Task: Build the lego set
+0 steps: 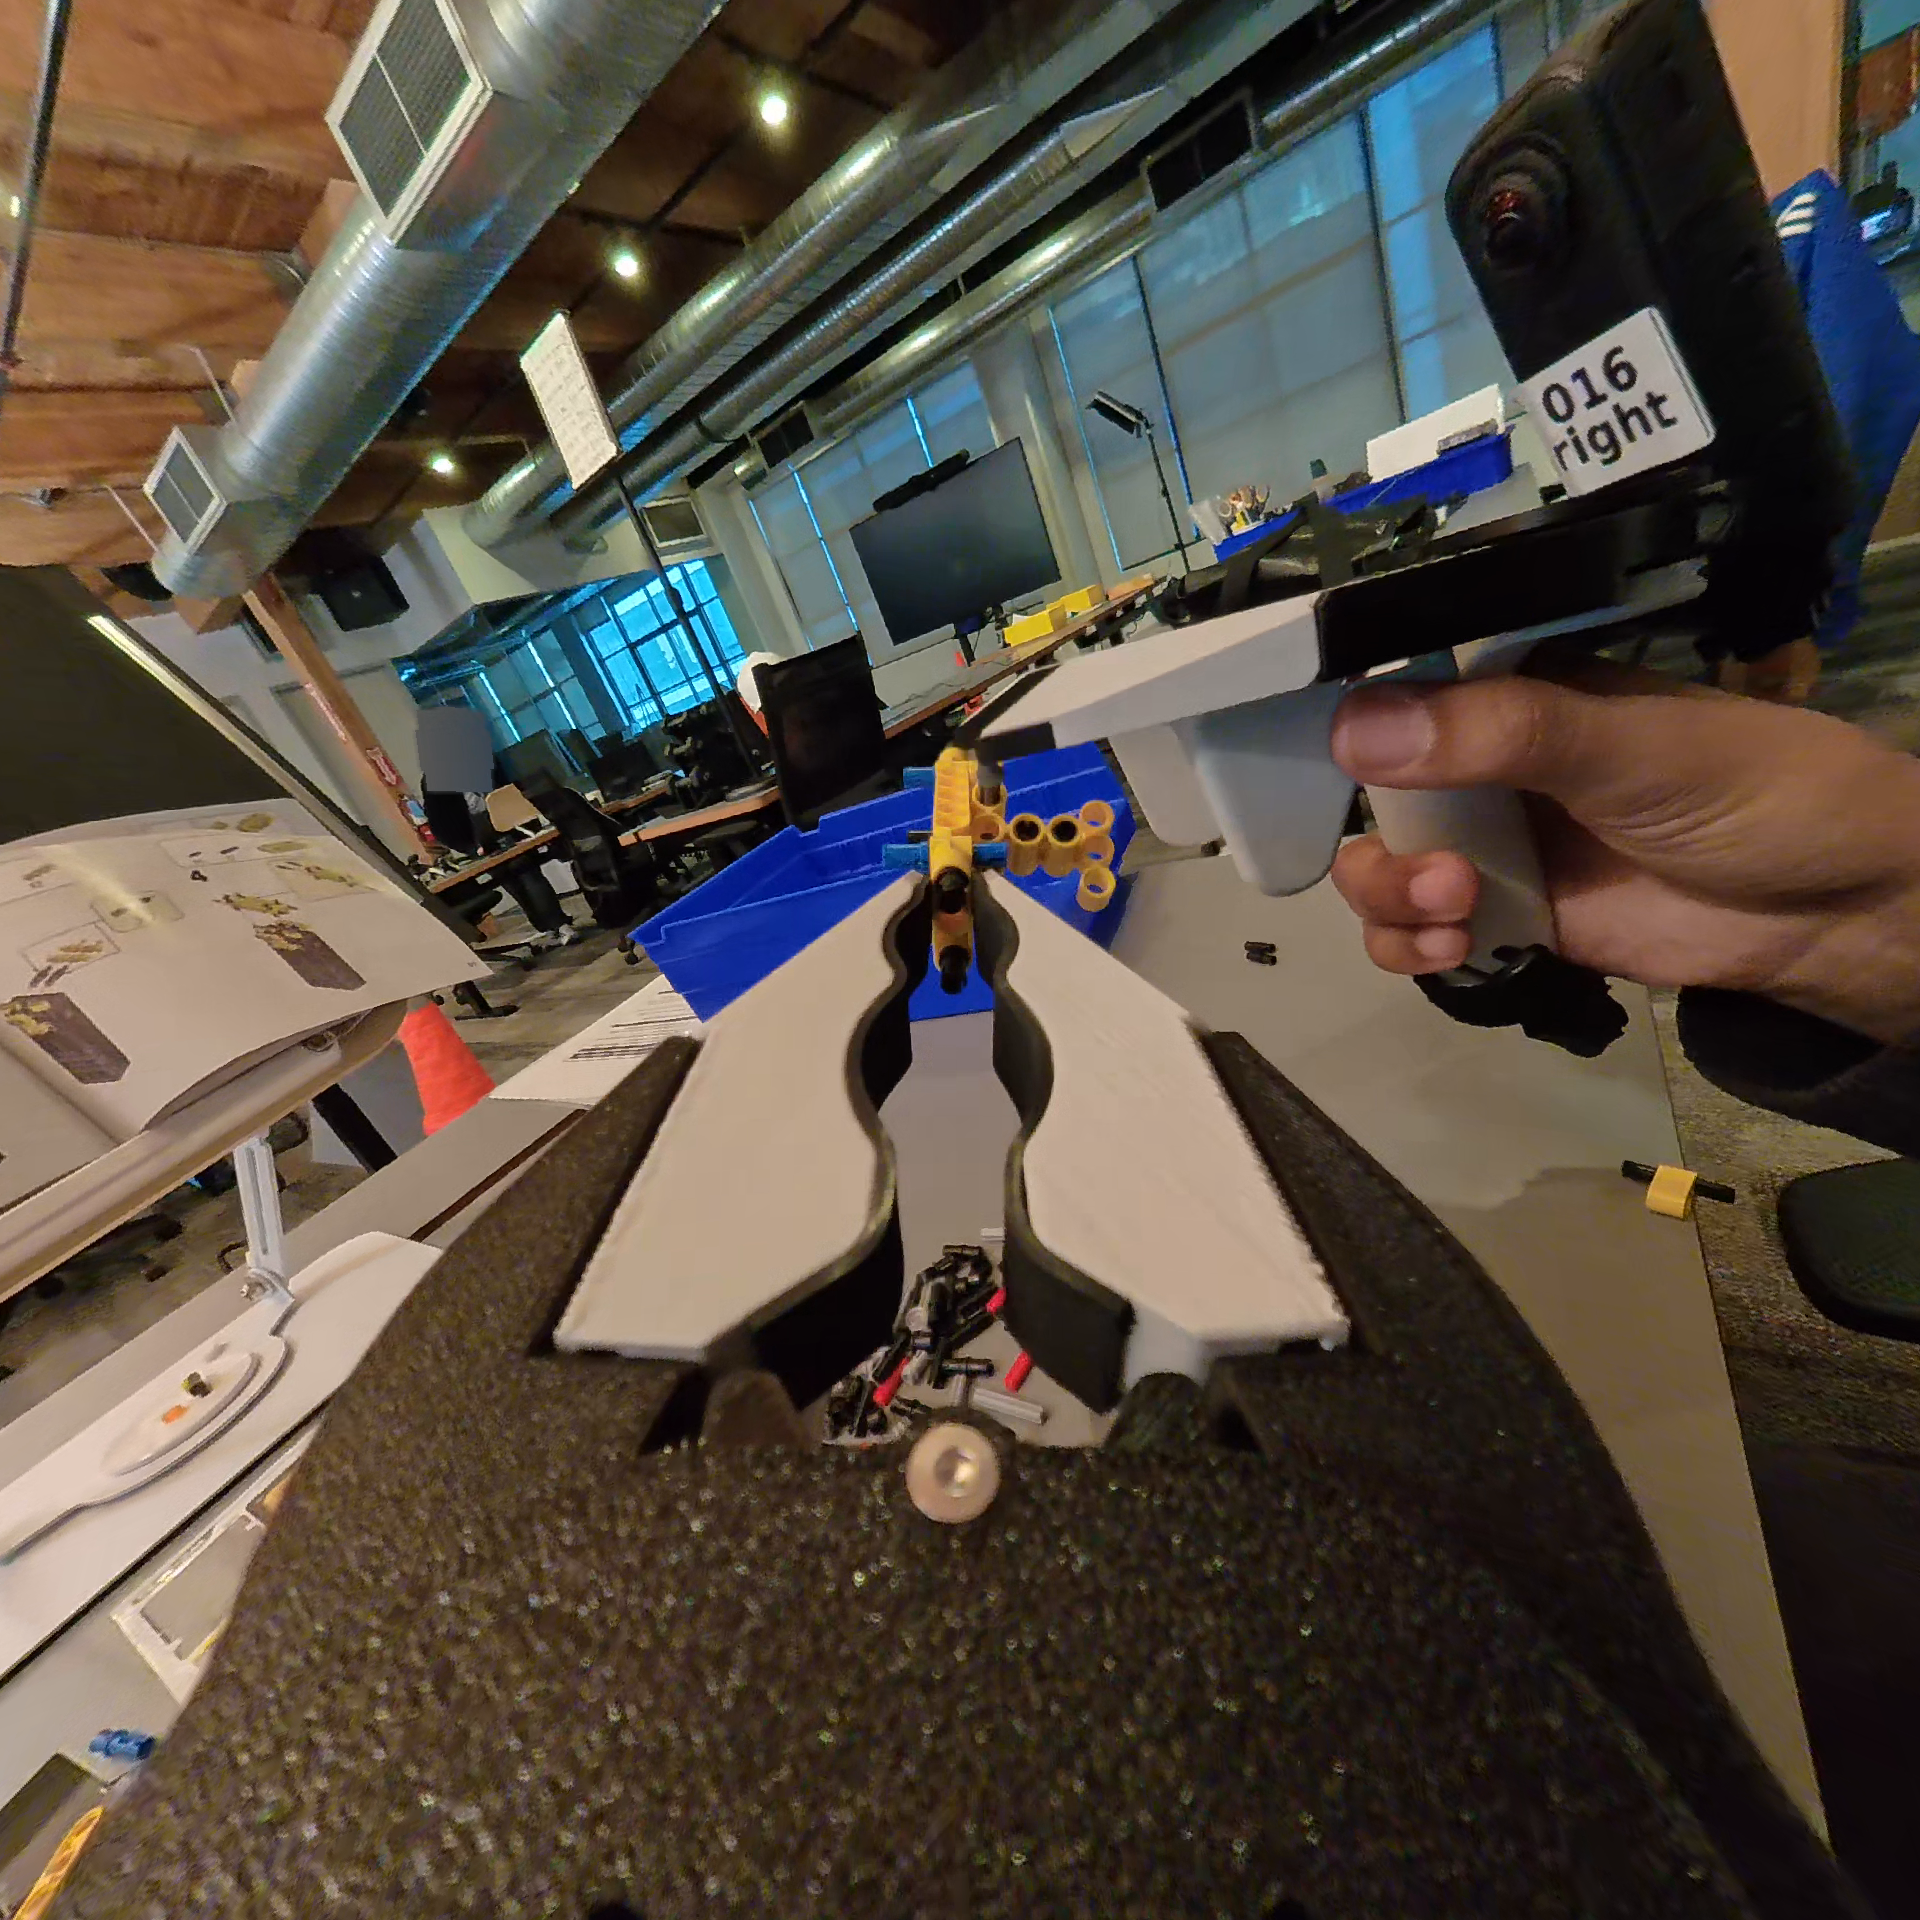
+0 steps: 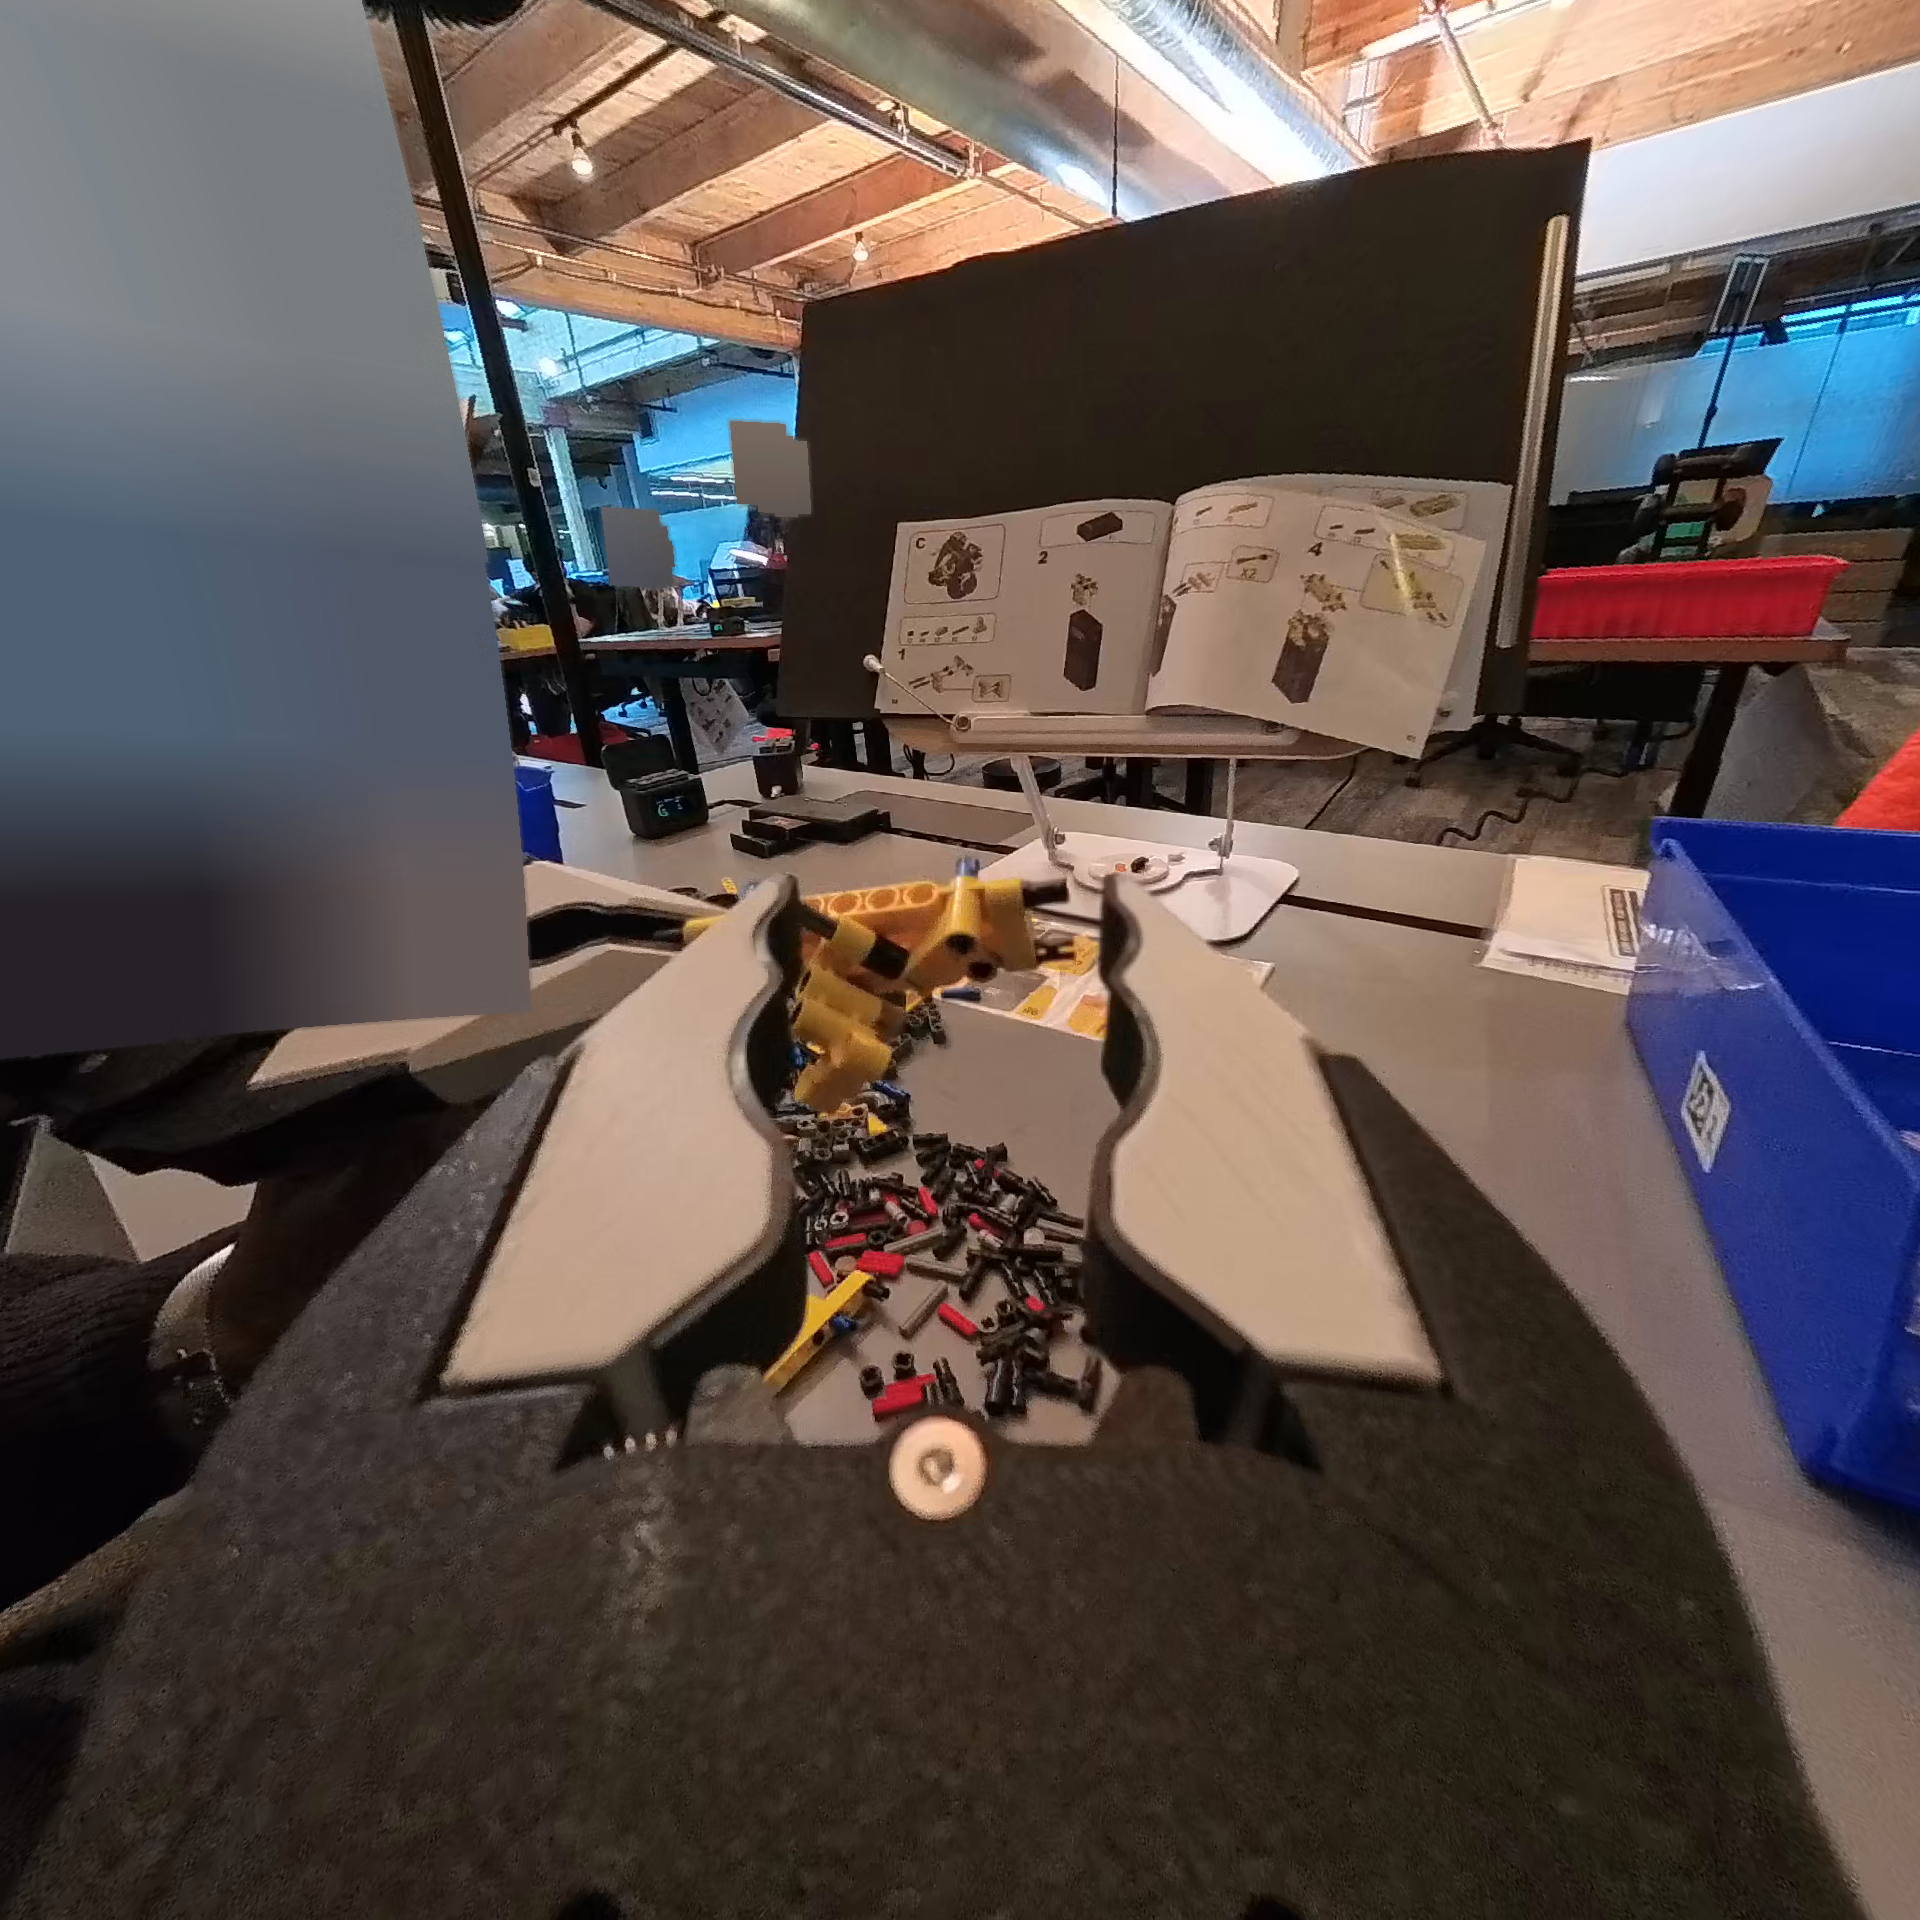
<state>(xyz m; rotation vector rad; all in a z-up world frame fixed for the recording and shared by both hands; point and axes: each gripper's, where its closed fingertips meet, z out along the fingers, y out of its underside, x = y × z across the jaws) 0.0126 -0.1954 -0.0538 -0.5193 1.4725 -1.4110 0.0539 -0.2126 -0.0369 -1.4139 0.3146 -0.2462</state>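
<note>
Left gripper (image 1: 951, 914) clamps the yellow beam assembly (image 1: 951, 883) above the grey table (image 1: 1351, 1091).
Right gripper (image 2: 945, 935) gapes wide beside it — a black pin (image 1: 985, 774) meets its tip; hold the assembly steady; loose pins (image 2: 966, 1236) below.

A large grey mosaic patch (image 2: 249, 499) covers the upper left of the right wrist view. The blue bin (image 2: 1797, 1122) runs off the right edge. The yellow brick assembly (image 2: 883, 977) is motion-blurred and partly behind the left finger. The instruction booklet (image 1: 156, 935) is cut by the left edge.
</note>
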